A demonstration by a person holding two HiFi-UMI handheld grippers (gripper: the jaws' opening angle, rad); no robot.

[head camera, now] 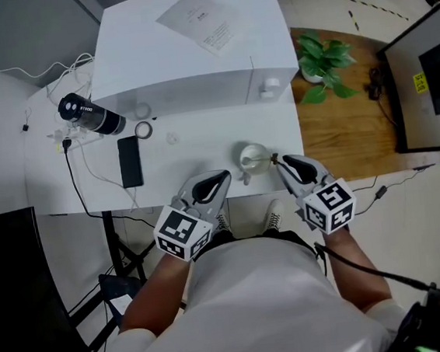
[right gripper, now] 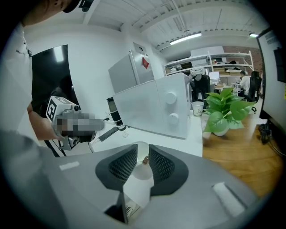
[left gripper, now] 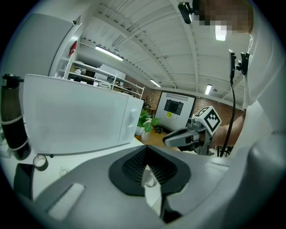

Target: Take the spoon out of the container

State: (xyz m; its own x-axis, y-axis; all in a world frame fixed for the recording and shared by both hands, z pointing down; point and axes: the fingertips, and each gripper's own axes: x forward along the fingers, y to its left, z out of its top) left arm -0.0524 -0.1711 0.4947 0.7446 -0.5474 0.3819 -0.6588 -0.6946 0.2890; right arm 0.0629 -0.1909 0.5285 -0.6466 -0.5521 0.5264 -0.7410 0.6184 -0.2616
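A small clear round container [head camera: 253,158] stands near the front edge of the white table [head camera: 186,147]. My right gripper [head camera: 279,162] is just to its right, almost touching it. In the right gripper view the jaws [right gripper: 143,152] stand apart, with the container [right gripper: 142,170] showing through the gap. A small brownish piece [right gripper: 144,159], maybe the spoon's end, lies between the pads, which do not press on it. The rest of the spoon I cannot make out. My left gripper [head camera: 222,180] hovers a little left of the container; its jaws [left gripper: 146,154] meet at the tips and hold nothing.
A white microwave-like box [head camera: 191,49] with a paper sheet [head camera: 200,21] on top fills the back of the table. To the left lie a black cylinder [head camera: 88,115], a black phone [head camera: 129,161] and a tape ring [head camera: 143,129]. A potted plant [head camera: 321,63] stands on the wooden surface at right.
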